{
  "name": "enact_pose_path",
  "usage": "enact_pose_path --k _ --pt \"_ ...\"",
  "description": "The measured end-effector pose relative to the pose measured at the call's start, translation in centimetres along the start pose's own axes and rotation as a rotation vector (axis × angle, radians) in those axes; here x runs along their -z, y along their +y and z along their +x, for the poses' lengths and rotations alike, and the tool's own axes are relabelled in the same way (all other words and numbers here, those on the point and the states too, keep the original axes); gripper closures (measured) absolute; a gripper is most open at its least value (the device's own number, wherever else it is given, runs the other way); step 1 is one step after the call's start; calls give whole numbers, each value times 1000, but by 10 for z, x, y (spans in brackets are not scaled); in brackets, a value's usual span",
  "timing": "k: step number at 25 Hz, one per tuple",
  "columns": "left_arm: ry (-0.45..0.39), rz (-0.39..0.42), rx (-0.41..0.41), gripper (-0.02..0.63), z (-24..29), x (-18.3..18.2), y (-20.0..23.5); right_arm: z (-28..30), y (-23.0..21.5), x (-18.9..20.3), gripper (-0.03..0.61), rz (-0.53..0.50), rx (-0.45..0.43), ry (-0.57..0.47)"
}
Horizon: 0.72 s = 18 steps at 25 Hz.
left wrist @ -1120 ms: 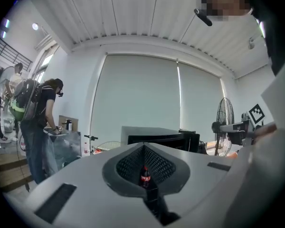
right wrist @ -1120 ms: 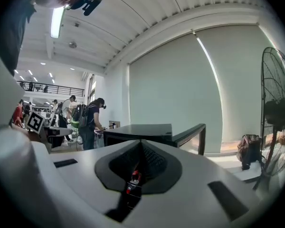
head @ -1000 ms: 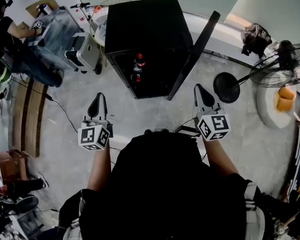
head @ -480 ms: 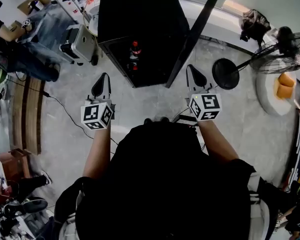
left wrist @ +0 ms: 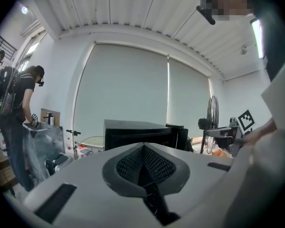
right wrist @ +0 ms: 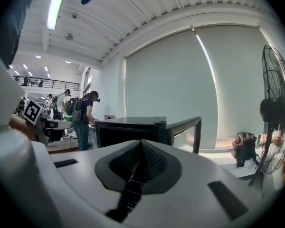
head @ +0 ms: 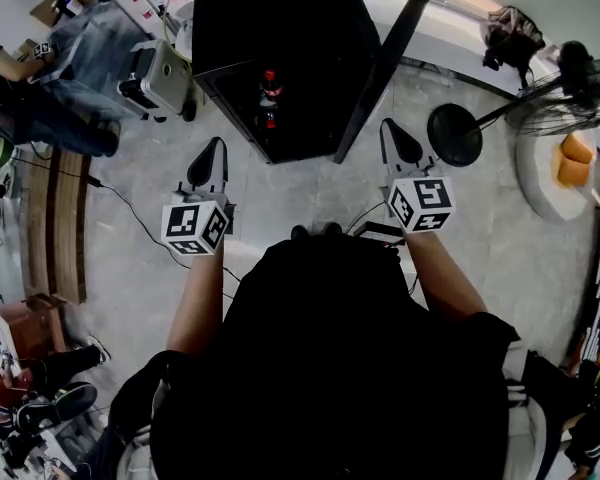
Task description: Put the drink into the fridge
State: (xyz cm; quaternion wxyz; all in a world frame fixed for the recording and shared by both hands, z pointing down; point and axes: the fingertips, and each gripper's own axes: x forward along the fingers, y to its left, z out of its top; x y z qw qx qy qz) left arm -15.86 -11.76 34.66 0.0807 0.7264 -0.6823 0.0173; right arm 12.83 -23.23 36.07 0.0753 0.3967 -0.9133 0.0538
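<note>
Both left tongs (head: 214, 148) and right tongs (head: 390, 128) sit shut, facing a boxy black fridge (head: 280, 23).

- Pale grey stone floor (head: 280, 193) underfoot, wooden bench (head: 55, 228) off left.
- Standing fan (head: 575, 73) at right.
- Broad drawn blinds (left wrist: 128, 89) ahead, slatted ceiling (left wrist: 133, 8), strip light (right wrist: 53, 11) glowing.

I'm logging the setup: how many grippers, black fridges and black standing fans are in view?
Grippers: 2, left gripper and right gripper, both shut and empty.
Black fridge: 1, door open.
Black standing fan: 1.
Total: 4.
</note>
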Motion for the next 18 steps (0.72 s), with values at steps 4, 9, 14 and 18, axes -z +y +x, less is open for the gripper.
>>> enact_pose_path --k 4,9,14,18 --pt "-65 44 -19 600 -5 -10 -7 -2 -2 3 557 2 12 5" --pt "-61 37 -47 600 -2 -11 -8 -2 1 0 557 -3 11 -2" --pt "-44 -30 -45 600 -2 -2 -10 -6 -3 2 558 11 12 -3" --pt "-28 -50 -54 600 0 8 -11 -8 -8 7 558 18 20 -4"
